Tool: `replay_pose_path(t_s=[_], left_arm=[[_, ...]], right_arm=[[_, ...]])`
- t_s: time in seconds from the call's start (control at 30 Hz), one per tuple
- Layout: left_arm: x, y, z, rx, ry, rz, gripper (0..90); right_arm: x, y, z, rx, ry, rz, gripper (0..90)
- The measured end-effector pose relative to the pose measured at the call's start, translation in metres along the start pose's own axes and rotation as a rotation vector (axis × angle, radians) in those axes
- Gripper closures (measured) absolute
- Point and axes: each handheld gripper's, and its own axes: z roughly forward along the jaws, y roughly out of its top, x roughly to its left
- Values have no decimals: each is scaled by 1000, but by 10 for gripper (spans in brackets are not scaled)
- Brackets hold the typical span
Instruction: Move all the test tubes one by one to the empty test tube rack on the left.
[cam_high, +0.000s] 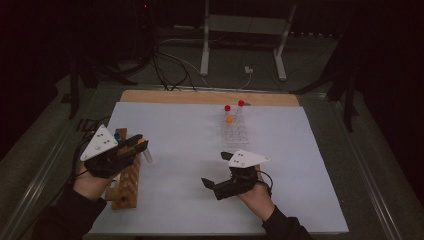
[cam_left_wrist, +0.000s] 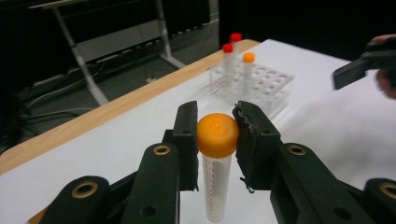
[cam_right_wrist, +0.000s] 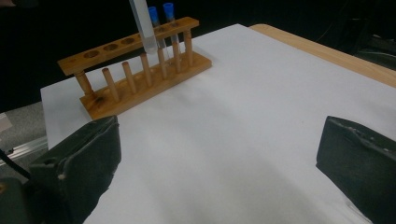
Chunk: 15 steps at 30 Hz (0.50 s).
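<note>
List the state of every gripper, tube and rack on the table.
left gripper: shut on orange-capped tube, lifted off the table
orange-capped tube: capped, held by its cap, hanging upright
right gripper: open, nothing between its jaws
wooden rack: holds two blue-capped tubes
clear rack: holds three capped tubes, upright

Long wooden test-tube rack (cam_right_wrist: 140, 74) with two blue-capped tubes (cam_right_wrist: 161, 23) — clear plastic rack (cam_left_wrist: 261, 84) holding two red-capped tubes (cam_left_wrist: 229, 56), one orange-capped tube (cam_left_wrist: 249, 63) — white table sheet (cam_high: 200, 150).

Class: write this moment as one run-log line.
left gripper: shut on orange-capped tube | right gripper: open, empty | wooden rack: two blue-capped tubes
</note>
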Motion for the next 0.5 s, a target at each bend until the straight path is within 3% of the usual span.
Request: replay_pose_path(t_s=[0.5], left_arm=[[32,-15,-25,4,125,-50,720]], right_arm=[[0,0,0,2,5,2,0]])
